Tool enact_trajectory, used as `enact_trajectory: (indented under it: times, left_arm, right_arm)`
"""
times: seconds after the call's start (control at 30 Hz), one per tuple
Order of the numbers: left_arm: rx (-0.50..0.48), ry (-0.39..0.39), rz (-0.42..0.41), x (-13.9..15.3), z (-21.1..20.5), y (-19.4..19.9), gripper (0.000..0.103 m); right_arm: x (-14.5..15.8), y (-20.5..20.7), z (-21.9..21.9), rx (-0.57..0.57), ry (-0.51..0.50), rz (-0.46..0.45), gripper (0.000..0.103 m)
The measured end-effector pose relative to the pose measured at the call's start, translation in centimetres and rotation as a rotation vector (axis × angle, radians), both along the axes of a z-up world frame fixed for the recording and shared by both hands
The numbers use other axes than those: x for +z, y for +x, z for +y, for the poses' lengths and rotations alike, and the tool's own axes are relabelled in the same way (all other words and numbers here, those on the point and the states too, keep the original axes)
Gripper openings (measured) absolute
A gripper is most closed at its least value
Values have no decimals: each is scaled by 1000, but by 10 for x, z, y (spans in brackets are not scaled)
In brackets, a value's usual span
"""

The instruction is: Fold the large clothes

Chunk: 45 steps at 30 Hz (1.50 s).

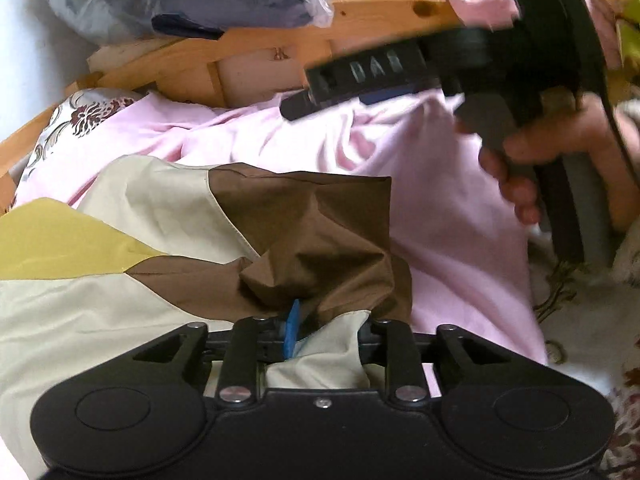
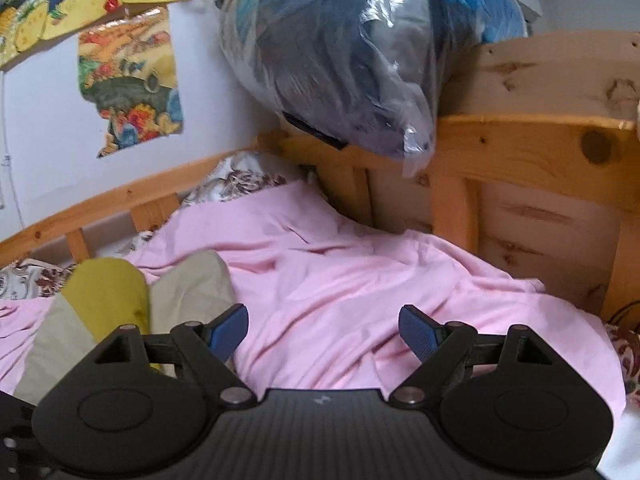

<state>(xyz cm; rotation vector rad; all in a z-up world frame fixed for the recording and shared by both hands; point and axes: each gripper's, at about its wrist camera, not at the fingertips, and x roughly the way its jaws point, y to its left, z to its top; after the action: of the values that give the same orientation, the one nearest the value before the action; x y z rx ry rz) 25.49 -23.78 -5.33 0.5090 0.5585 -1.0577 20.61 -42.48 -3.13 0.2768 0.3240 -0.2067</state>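
Bed, pink sheet (image 2: 340, 280) — left gripper (image 1: 320, 332) fingers pinch garment (image 1: 312, 232) fold, right gripper (image 2: 322, 334) fingers spread, empty; fabric light, floppy — grab corners.

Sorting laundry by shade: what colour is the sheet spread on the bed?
Pale pink sheet, plain; clearest in the right wrist view.

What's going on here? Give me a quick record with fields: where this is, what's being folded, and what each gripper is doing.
place: bed with a pink sheet and wooden bed frame
garment: brown, cream and yellow garment, lying crumpled on the sheet
left gripper: jaws partly closed, garment fabric bunched between them; whether the pads press it is unclear
right gripper: wide open, nothing between its jaws
on the frame: plastic bag of blue clothes
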Motion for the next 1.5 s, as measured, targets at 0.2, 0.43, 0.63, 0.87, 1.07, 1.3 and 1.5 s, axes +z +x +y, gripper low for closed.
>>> enact_trajectory:
  times: [0.2,0.43,0.63,0.87,1.07,1.3,1.5]
  left_arm:
    - [15,-94,44,13,26,-14,50]
    - [128,-172,-99,26,57,-60,76]
    - [308,-98,-241,28,79,-82,76]
    - [314,68,-346,17,80,-80,48]
    - [268,103,-317,9,85,-75,45]
    - [258,74,-302,10,88,-75,54]
    - [386,-308,-53,64,140,-45,87]
  right_arm:
    - [-6,0,3,127,122,14,87]
    - [-11,6,-5,317,385,33,87]
    - [-14,13,7,347,359,88,43]
    - [-21,16,9,326,368,131,24]
    - [-35,24,25,303,234,286,16]
    - [-37,21,36,280,132,264,23]
    - [-8,1,42,218,25,35,61]
